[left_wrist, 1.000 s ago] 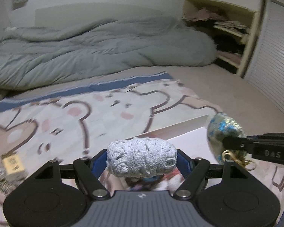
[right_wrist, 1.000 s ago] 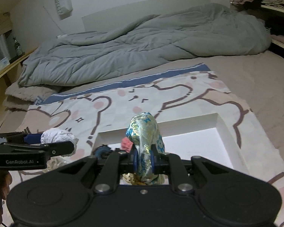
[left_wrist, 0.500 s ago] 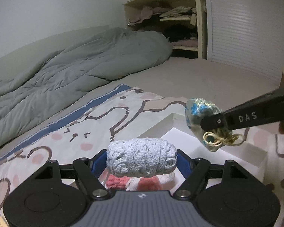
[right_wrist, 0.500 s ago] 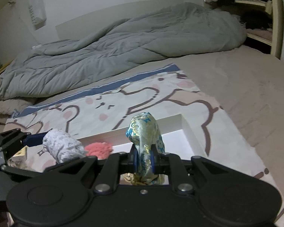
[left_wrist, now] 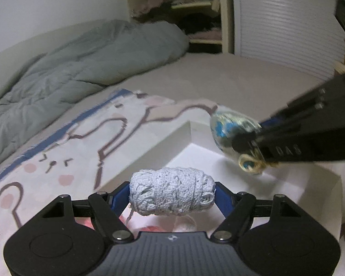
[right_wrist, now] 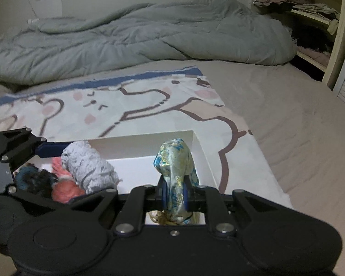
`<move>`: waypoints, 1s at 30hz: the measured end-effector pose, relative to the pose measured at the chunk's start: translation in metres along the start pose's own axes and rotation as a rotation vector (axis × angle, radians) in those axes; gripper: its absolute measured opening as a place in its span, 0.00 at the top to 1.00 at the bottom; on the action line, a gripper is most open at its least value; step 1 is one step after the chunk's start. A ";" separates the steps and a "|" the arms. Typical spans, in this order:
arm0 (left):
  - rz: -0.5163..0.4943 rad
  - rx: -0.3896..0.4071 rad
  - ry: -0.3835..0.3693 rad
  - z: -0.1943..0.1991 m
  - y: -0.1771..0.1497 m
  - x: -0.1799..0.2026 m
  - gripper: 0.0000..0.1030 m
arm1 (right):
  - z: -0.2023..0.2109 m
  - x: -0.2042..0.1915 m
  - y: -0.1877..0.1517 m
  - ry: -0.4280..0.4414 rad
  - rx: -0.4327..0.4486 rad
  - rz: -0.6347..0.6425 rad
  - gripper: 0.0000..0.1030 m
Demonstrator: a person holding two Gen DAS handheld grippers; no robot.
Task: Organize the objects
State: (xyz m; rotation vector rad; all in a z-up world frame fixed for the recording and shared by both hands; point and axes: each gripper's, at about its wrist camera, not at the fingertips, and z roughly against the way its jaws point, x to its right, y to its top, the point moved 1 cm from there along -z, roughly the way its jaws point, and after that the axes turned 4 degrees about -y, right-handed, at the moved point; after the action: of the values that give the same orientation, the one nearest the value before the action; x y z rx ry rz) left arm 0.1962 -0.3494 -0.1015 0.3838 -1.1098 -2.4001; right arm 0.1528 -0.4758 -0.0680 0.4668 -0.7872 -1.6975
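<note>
The shallow white cardboard box point(right_wrist: 196, 145) on the bed already contained a pink point(right_wrist: 65, 189) and a dark woolly bundle point(right_wrist: 35, 180). Above it, the left gripper point(left_wrist: 172, 192) fingers clamped a pale-blue yarn roll point(left_wrist: 172, 192); the right gripper point(right_wrist: 174, 194) fingers pinched a blue-gold brocade pouch point(right_wrist: 176, 161). Both awaited placing.

**Two bundles above one box**

Ahead of and below our right gripper point(right_wrist: 173, 197) sits the box point(right_wrist: 149, 135) on the printed sheet point(right_wrist: 126, 105). Our left gripper point(left_wrist: 172, 194) reaches in from the left, its knitted roll point(left_wrist: 171, 194) above the yarn bundles point(right_wrist: 64, 189) in the box's left end. The pouch point(right_wrist: 176, 168) stands right of the roll. Beyond the sheet lies the duvet point(right_wrist: 138, 36); the shelf point(right_wrist: 310, 18) stands far right.
</note>
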 end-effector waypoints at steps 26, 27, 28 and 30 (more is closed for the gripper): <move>0.037 -0.119 -0.015 -0.007 -0.014 -0.012 0.28 | -0.005 -0.008 -0.003 0.123 -0.063 -0.045 0.70; 0.042 -0.122 -0.015 -0.006 -0.014 -0.013 0.29 | -0.007 -0.010 -0.002 0.099 -0.056 -0.038 0.70; 0.051 -0.124 -0.017 -0.005 -0.014 -0.014 0.31 | -0.009 -0.011 -0.002 0.081 -0.042 -0.037 0.70; 0.074 -0.133 -0.021 -0.004 -0.013 -0.017 0.38 | -0.011 -0.008 0.002 0.069 0.005 -0.071 0.72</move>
State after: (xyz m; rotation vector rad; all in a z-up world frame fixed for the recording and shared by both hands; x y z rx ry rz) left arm 0.2087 -0.3356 -0.1130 0.2691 -0.9503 -2.4011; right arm 0.1637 -0.4709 -0.0744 0.5591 -0.7329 -1.7356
